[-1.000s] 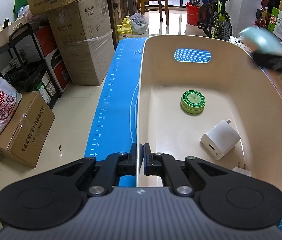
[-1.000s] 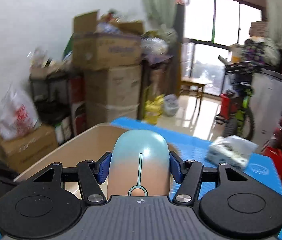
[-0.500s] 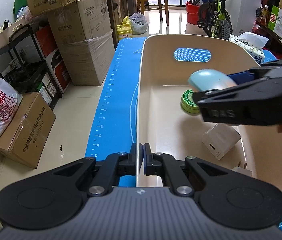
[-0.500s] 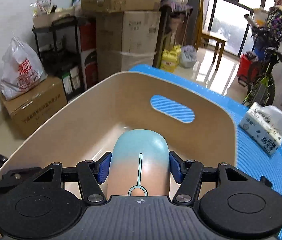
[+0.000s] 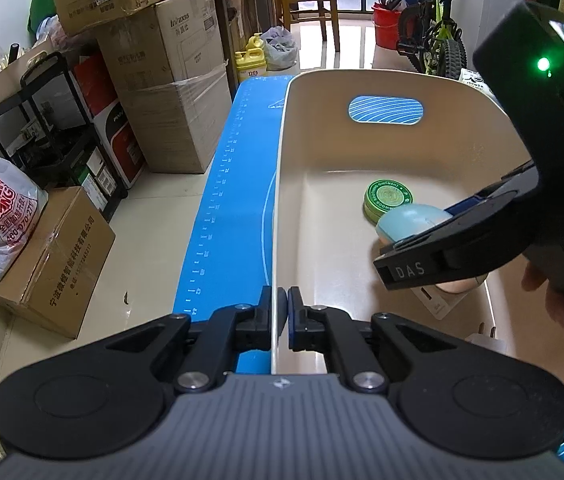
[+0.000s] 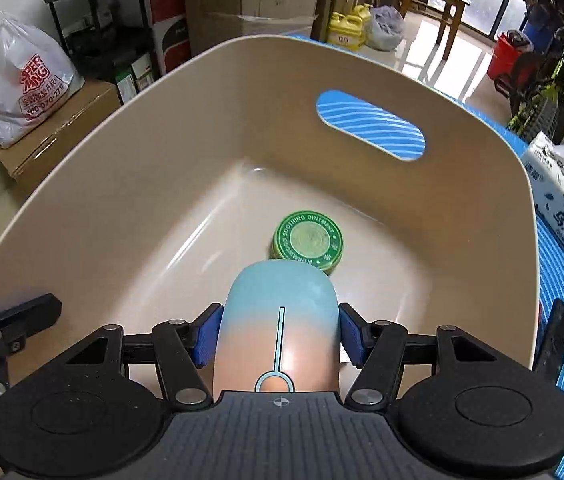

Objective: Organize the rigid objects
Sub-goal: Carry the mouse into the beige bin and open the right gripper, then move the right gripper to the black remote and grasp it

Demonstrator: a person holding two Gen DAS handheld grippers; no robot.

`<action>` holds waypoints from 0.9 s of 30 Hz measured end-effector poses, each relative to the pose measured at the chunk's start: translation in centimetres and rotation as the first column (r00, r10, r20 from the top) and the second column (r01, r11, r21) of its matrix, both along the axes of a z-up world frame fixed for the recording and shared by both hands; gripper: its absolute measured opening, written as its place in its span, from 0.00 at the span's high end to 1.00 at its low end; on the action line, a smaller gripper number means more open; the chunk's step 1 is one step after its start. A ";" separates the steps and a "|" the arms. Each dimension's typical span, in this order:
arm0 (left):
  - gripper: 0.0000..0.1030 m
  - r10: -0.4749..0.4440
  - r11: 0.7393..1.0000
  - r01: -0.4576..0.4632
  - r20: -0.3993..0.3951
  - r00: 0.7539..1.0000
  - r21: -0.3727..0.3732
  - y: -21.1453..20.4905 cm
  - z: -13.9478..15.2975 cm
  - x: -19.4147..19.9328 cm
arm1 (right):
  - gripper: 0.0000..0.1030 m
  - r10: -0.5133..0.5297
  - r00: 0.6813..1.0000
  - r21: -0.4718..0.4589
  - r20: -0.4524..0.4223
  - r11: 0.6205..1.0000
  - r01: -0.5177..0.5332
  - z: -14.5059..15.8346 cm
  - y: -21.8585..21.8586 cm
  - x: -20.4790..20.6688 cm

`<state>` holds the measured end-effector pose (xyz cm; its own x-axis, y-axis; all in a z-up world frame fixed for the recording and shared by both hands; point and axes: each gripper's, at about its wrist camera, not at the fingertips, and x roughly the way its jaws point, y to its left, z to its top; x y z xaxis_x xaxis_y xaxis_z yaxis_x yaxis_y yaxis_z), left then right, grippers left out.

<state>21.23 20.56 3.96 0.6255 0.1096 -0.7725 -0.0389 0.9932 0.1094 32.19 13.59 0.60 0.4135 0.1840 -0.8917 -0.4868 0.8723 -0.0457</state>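
Left gripper fingers clenched on bin rim, steadying it. Right gripper low inside bin, fingers opening, mouse between pads beside green tin, above white charger. Step: dropping mouse. Next, probably: finish release, lift clear. Blue mat on counter; boxes, bicycle, tissue pack around.

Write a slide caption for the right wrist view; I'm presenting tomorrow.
Right gripper, jaws opening, lowers a blue-and-peach mouse into the beige bin beside a green ointment tin.
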 end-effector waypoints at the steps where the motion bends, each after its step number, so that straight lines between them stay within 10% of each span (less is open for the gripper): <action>1: 0.94 0.000 1.000 0.000 0.000 1.000 0.001 0.0 0.0 0.0 | 0.32 -0.004 1.000 -0.006 0.001 1.000 0.004 0.0 0.0 0.0; 13: 0.93 0.001 1.000 -0.001 -0.004 1.000 0.000 0.1 -0.1 -0.2 | 0.05 -0.018 0.989 0.151 0.148 0.989 -0.005 6.2 -5.6 -2.9; 27: 0.93 0.000 1.000 0.000 -0.008 1.000 -0.009 0.2 -0.1 -0.1 | 0.02 -0.219 0.952 0.165 0.214 0.969 0.186 8.7 -18.7 -3.0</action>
